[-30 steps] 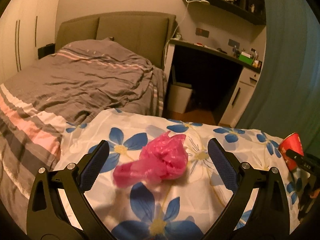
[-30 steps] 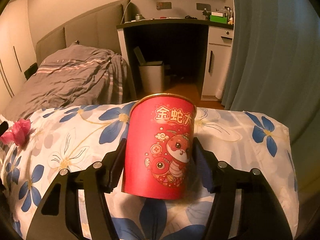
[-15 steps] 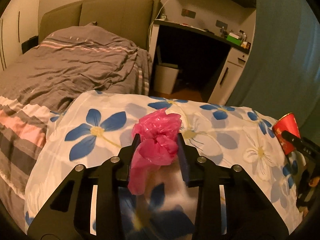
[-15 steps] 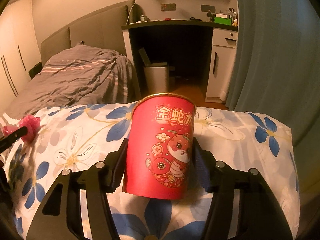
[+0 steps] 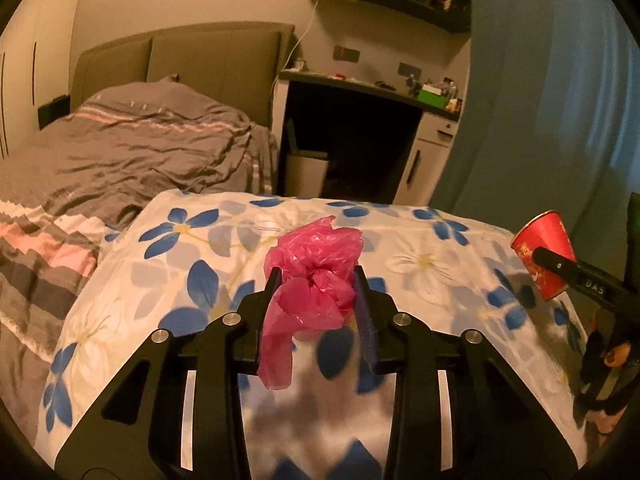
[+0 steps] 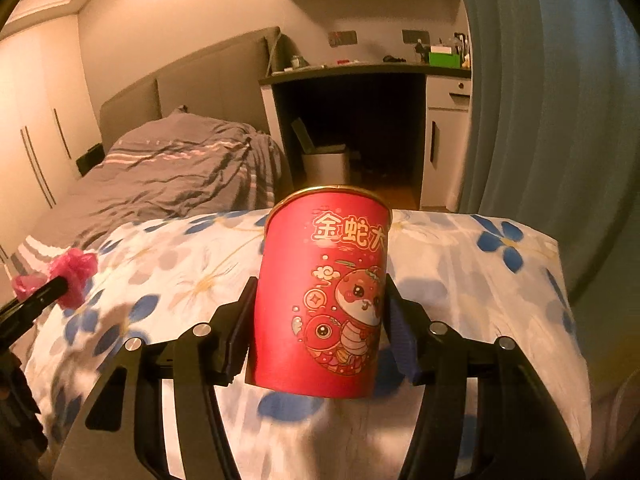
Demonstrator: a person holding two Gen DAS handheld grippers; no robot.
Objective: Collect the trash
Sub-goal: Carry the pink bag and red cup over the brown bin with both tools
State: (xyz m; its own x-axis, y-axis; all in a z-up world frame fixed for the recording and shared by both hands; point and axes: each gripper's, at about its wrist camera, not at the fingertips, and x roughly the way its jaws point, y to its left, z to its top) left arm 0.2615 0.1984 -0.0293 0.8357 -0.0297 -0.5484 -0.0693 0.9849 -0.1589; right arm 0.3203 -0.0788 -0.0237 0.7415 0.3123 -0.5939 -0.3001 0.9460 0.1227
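Crumpled pink plastic bag [image 5: 316,276] at centre frame of the left wrist view, pinched between the two black fingers of the left gripper [image 5: 318,292], one loose tail drooping below the pads, raised above the white quilt with blue flower print [image 5: 192,280]. Same bag seen small at the left edge of the right wrist view [image 6: 74,272]. Red paper cup with a cartoon snake and gold Chinese lettering [image 6: 324,296] upright at centre of the right wrist view, clamped by its sides in the right gripper [image 6: 320,320], gold rim uppermost, over the flowered quilt [image 6: 480,280]; also visible tilted at the right edge of the left view [image 5: 542,252]. Behind, in the upper left, a rumpled grey striped duvet [image 5: 132,152] against a padded headboard [image 5: 192,60]. Upper middle, a white lidded bin [image 6: 324,168] under a dark desk [image 6: 360,70]; blue curtain [image 6: 540,100] along the right side.
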